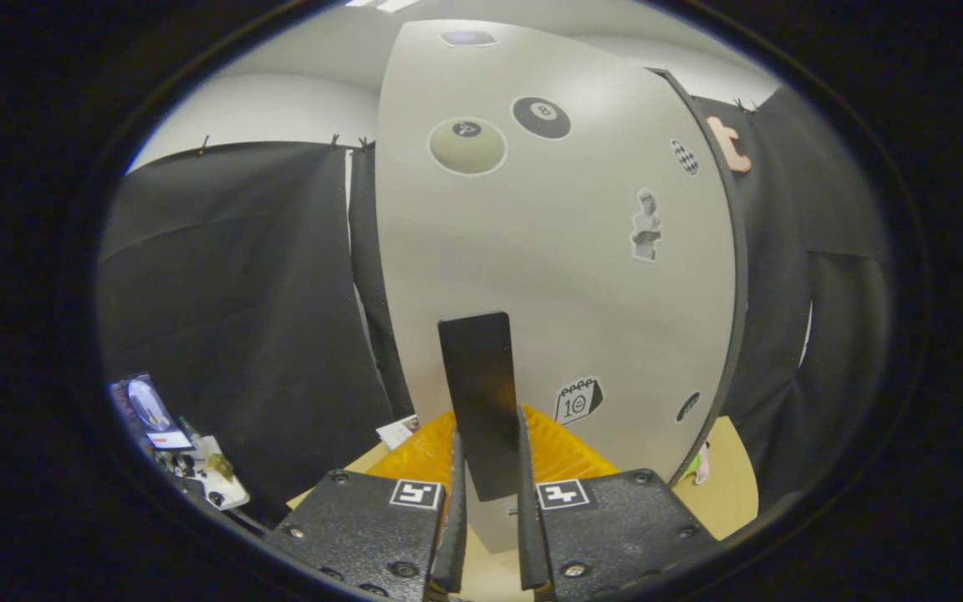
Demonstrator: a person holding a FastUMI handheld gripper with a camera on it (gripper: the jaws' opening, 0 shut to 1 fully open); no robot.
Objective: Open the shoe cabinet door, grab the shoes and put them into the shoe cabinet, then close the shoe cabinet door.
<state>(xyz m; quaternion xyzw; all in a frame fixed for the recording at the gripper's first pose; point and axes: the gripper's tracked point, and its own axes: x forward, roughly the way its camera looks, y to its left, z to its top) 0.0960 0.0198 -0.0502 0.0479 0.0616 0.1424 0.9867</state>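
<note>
Flat black door handle (481, 401) between hand-held gripper (488, 493)

Cabinet door (548, 251) smooth matt off-white laminate with glossy stickers, its handle (481, 401) smooth black semi-gloss between the gripper (488, 535) fingers, gripper bodies rough textured black plastic, table (728, 493) light wood-look.

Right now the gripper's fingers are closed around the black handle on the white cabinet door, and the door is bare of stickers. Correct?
Not quite. The gripper does clamp the black handle, but the gripper view shows the cabinet door carrying several stickers, among them an eight-ball sticker.
</note>
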